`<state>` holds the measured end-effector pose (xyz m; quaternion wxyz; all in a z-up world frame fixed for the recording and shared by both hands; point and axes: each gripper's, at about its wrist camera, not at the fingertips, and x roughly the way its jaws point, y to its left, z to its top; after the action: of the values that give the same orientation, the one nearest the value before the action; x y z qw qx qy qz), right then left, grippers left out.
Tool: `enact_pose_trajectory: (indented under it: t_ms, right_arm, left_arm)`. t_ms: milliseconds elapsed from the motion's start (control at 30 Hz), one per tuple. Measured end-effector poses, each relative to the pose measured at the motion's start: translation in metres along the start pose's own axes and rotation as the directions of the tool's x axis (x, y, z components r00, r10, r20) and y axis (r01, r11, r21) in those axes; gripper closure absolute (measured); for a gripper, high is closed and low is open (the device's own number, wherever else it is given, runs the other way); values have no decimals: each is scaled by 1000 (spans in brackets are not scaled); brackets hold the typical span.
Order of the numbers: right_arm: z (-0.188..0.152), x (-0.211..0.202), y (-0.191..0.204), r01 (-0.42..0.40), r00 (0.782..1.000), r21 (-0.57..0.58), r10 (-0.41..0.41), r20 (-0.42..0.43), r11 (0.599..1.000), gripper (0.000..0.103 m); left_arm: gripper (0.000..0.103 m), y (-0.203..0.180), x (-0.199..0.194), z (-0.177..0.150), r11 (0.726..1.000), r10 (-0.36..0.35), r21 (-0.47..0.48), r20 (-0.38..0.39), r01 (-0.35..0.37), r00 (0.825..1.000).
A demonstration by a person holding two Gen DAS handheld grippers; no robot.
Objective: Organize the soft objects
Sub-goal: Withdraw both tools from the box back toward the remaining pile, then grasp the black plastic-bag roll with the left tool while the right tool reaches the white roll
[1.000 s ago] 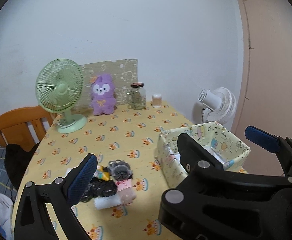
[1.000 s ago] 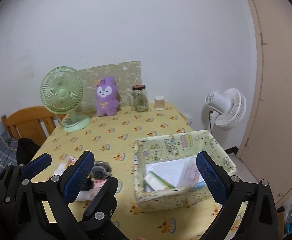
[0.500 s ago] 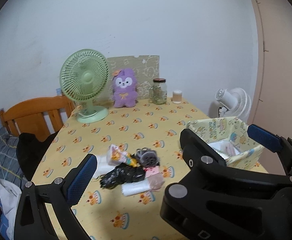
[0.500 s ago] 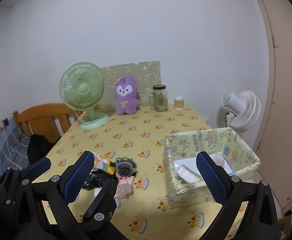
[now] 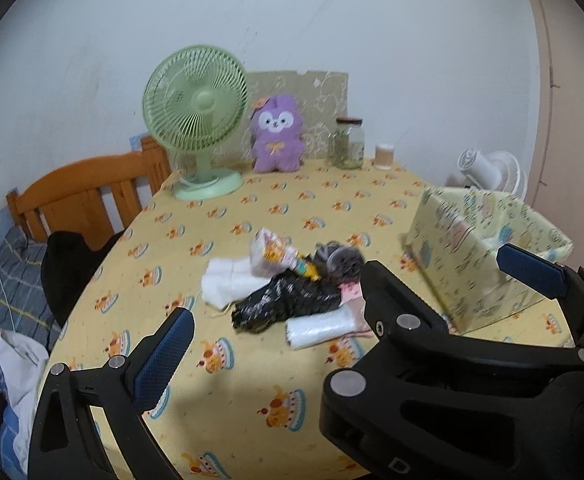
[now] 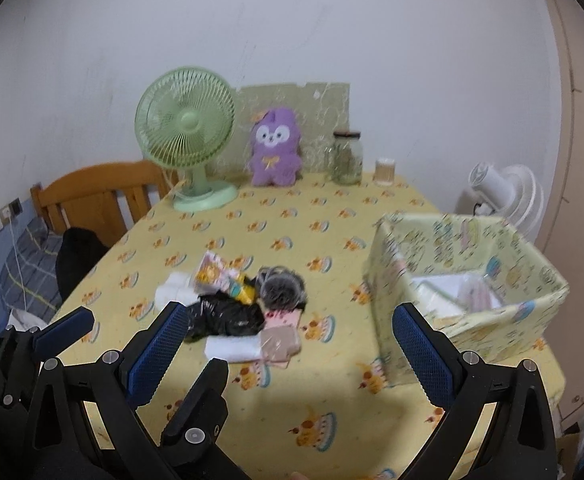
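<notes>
A pile of soft items lies mid-table: a black crinkled bag (image 5: pixel 288 306) (image 6: pixel 226 318), a white roll (image 5: pixel 317 326) (image 6: pixel 234 346), a white cloth (image 5: pixel 226 282) (image 6: pixel 172 286), a printed packet (image 5: pixel 272 256) (image 6: pixel 216 272), a grey fuzzy bundle (image 5: pixel 341 260) (image 6: pixel 282 286) and pink packs (image 6: pixel 280 340). A yellow patterned fabric box (image 5: pixel 483 248) (image 6: pixel 467 280) stands to their right and holds white and pink items. My left gripper (image 5: pixel 355 312) is open and empty above the near table, short of the pile. My right gripper (image 6: pixel 288 352) is open and empty, beside it on the right.
At the table's back stand a green desk fan (image 5: pixel 200 120), a purple plush (image 5: pixel 278 138), a glass jar (image 5: pixel 348 142) and a small cup (image 5: pixel 383 156). A wooden chair (image 5: pixel 88 196) with dark clothing is at the left. A white fan (image 6: pixel 507 196) stands off the right edge.
Both grippers have swung left and tilted down, so the pile now sits nearer the middle of both views and the box lies further right. Both stay open.
</notes>
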<state>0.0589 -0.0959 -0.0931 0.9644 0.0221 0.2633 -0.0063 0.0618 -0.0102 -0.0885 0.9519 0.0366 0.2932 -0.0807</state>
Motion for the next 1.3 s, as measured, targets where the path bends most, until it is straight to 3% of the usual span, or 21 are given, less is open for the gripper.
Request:
enact_pose_trajectory:
  t_ms: [500, 767, 1133, 1300]
  right_arm:
    - [-25, 56, 19, -30, 991, 12, 31, -131, 999, 0]
    - [-40, 86, 19, -30, 974, 19, 33, -224, 999, 0]
    - [-47, 111, 18, -33, 958, 32, 41, -285, 999, 0]
    - [-47, 116, 14, -37, 965, 49, 49, -259, 998, 0]
  left_arm:
    - [0, 22, 45, -22, 999, 24, -21, -118, -26, 993]
    - [1, 24, 70, -35, 999, 21, -26, -186, -26, 982]
    - [1, 26, 88, -39, 999, 31, -34, -215, -39, 976]
    - [1, 28, 90, -38, 999, 23, -33, -216, -31, 976]
